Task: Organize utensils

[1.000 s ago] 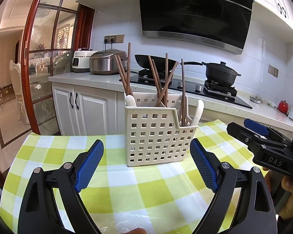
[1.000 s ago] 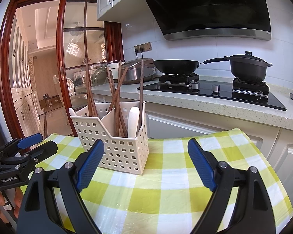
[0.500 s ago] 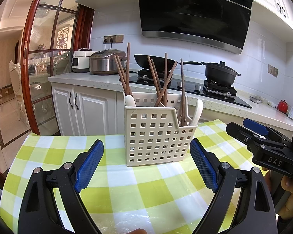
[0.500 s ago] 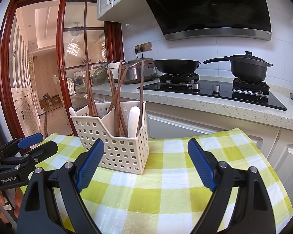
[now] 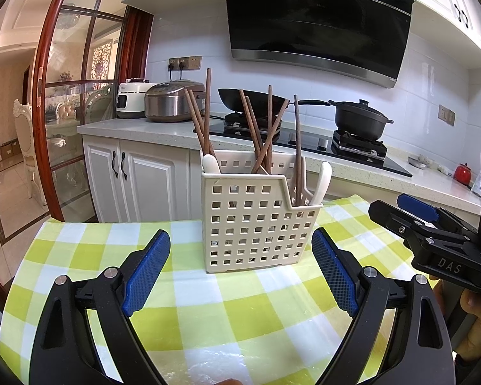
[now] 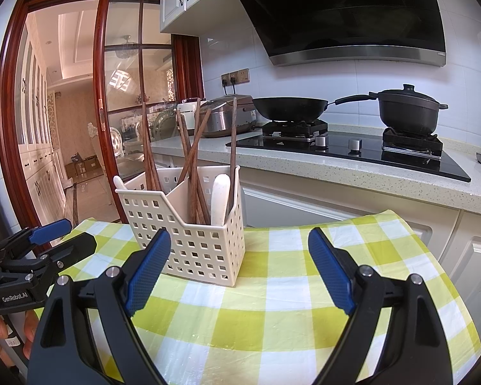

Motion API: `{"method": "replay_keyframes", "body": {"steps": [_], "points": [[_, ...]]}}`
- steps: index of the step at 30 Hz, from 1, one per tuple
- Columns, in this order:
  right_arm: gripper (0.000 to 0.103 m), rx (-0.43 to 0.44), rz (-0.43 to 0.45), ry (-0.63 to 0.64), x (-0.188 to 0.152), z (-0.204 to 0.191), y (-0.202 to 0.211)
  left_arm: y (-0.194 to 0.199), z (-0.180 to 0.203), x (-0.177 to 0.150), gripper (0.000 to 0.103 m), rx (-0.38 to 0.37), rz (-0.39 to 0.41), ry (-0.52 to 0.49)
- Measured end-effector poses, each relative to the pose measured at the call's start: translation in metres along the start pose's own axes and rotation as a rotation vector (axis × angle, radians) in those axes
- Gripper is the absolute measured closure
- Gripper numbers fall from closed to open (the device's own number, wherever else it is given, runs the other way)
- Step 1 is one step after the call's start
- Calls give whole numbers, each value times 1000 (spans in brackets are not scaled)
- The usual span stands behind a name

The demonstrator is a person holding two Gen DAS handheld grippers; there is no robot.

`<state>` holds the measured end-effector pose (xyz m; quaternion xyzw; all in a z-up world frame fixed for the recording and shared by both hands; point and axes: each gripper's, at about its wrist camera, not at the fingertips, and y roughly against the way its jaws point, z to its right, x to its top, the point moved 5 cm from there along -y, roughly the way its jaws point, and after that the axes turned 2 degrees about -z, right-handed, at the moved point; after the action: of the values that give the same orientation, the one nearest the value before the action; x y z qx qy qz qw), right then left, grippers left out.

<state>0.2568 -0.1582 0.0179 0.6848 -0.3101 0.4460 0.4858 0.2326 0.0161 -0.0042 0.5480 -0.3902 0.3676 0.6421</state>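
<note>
Green-and-white checked cloth, glossy under a clear film, covered the tabletop (image 5: 208, 317), and near its far edge stood the utensil basket (image 5: 256, 224), a cream plastic caddy with square perforations and a front wall stepped lower on one side. Dark wooden chopsticks (image 5: 264, 134) rose from it in loose, crossing bundles, thin and straight, and two smooth white spoon handles (image 5: 324, 181) leaned out at its ends.

Both tools hovered over the cloth on the near side of the basket, apart from it. The left hand-held gripper (image 5: 240, 272) had its black arms spread wide, the blue, finely dimpled pads (image 5: 146, 272) gripping nothing. The right hand-held gripper (image 6: 239, 272) was spread just as wide and equally empty.

From the left wrist the basket showed its broad front face, with the right tool and a bare thumb at the frame's right edge; a small red pot (image 5: 463, 173) sat on the speckled stone counter. From the right wrist the basket turned its corner, revealing an inner divider (image 6: 179, 199) between compartments, and the left tool appeared at the lower left. Behind, a black wok (image 6: 288, 109) and lidded pot (image 6: 407, 109) rested on the glass hob.
</note>
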Motion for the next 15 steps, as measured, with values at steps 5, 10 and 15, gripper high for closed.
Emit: {"method": "replay_keyframes", "body": {"steps": [5, 10, 15], "points": [[18, 0, -3, 1, -1, 0, 0, 1, 1, 0, 18, 13, 17, -8], [18, 0, -3, 2, -2, -2, -1, 2, -2, 0, 18, 13, 13, -3], [18, 0, -3, 2, -3, -2, 0, 1, -6, 1, 18, 22, 6, 7]]}}
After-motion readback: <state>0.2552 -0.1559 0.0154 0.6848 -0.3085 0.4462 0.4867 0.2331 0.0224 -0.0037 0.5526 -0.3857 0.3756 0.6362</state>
